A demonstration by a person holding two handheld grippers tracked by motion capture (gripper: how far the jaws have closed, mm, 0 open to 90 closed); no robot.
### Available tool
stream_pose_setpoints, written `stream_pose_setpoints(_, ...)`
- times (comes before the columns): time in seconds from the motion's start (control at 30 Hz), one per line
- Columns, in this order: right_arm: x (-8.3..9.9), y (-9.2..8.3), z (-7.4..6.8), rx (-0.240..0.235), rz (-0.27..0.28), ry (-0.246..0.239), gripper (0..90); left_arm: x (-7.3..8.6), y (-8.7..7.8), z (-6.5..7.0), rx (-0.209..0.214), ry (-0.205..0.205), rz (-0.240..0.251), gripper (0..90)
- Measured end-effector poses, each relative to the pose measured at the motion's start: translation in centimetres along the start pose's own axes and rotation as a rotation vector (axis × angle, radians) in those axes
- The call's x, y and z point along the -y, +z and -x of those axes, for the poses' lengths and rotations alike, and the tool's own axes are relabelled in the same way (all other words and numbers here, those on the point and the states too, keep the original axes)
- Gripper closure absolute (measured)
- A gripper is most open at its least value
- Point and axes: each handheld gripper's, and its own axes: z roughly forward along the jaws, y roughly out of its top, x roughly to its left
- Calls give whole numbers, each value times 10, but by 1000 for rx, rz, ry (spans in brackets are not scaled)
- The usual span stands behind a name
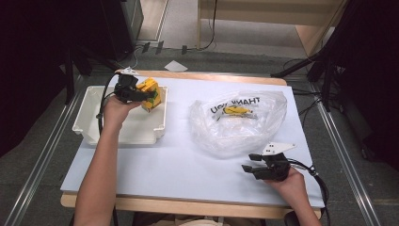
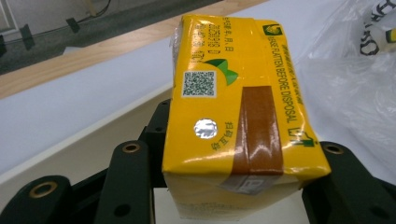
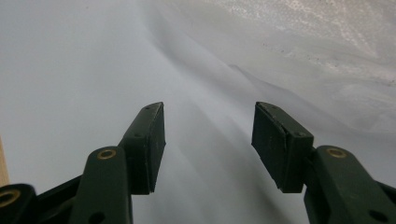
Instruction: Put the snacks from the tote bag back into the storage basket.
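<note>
Nearest me, my right gripper (image 1: 252, 168) rests on the white worktop (image 1: 164, 165), its fingers (image 3: 147, 144) released with nothing between them, just beside the clear plastic bag (image 1: 237, 125). Farther off, my left gripper (image 1: 141, 95) has its fingers (image 2: 128, 182) clenched on the yellow drink carton (image 1: 151, 93), holding it over the far right corner of the white tray (image 1: 89, 117).

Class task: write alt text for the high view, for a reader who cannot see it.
The left hand-held gripper holds a yellow carton over a white tray on a white-topped table. To the right lies a clear plastic bag, with the right hand-held gripper open near it.
</note>
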Motion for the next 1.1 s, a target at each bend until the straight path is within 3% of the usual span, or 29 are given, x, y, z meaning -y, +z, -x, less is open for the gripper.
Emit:
stream_pose_setpoints(0.07, 0, 0, -1, -4, -11, -2, 448, 1, 4, 0, -7, 15, -9, 523)
stream_pose_setpoints(0.47, 1, -1, -2, -1, -6, -8, 447, 5, 21, 2, -7, -8, -41, 521)
stream_pose_setpoints(0.67, 1, -2, -3, -3, -7, -13, 447, 12, 29, 2, -19, -9, -7, 519)
stream_pose_setpoints(0.83, 1, -2, -3, -2, -8, -12, 447, 12, 30, 5, -21, 14, -11, 512)
stream_pose_setpoints(0.97, 1, -1, -3, -1, -10, -15, 447, 14, 29, 0, 12, -30, -5, 491)
stream_pose_setpoints(1.1, 1, -1, -3, -4, -12, -15, 447, 14, 29, -1, 19, -38, 3, 478)
